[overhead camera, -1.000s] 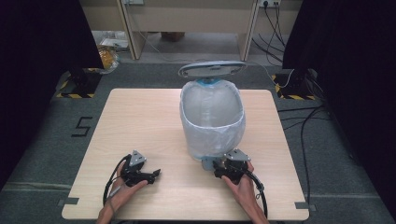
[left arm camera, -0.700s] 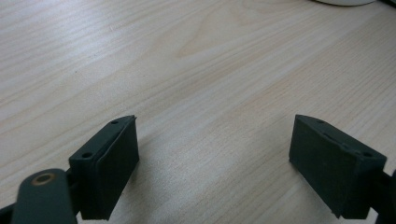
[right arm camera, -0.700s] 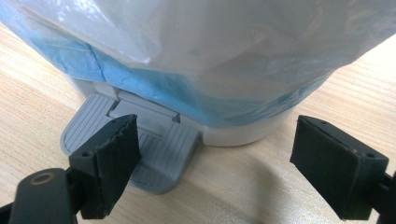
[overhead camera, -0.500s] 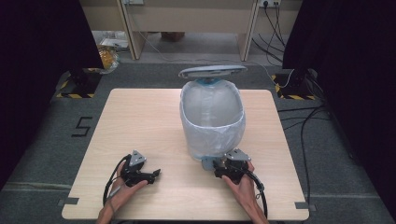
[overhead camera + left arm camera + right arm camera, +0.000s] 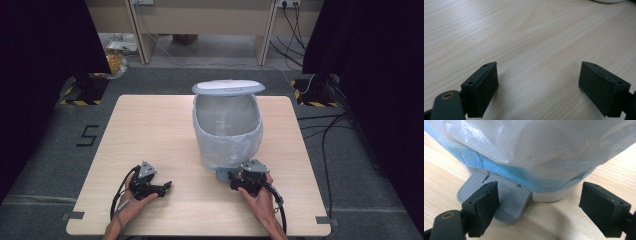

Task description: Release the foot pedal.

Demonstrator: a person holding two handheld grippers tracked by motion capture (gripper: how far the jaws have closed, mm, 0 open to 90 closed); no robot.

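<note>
A white pedal bin (image 5: 227,130) lined with a translucent plastic bag (image 5: 536,145) stands mid-table, its grey lid (image 5: 228,86) raised just above the rim. The grey ribbed foot pedal (image 5: 499,200) sticks out at the bin's near base (image 5: 223,174). My right gripper (image 5: 234,177) lies on the table right before the pedal, and in the right gripper view it (image 5: 539,205) is open, its left jaw over the pedal's edge and nothing gripped. The left gripper (image 5: 167,186) rests near the front left, and in the left gripper view it (image 5: 539,85) is open over bare wood.
The light wooden table (image 5: 150,130) has room to the left of and behind the bin. Cables (image 5: 325,130) run over the dark floor at the right. A desk frame (image 5: 200,30) stands beyond the table.
The bin's lid has come down closer to the rim. Both hands and grippers have stayed where they were.
</note>
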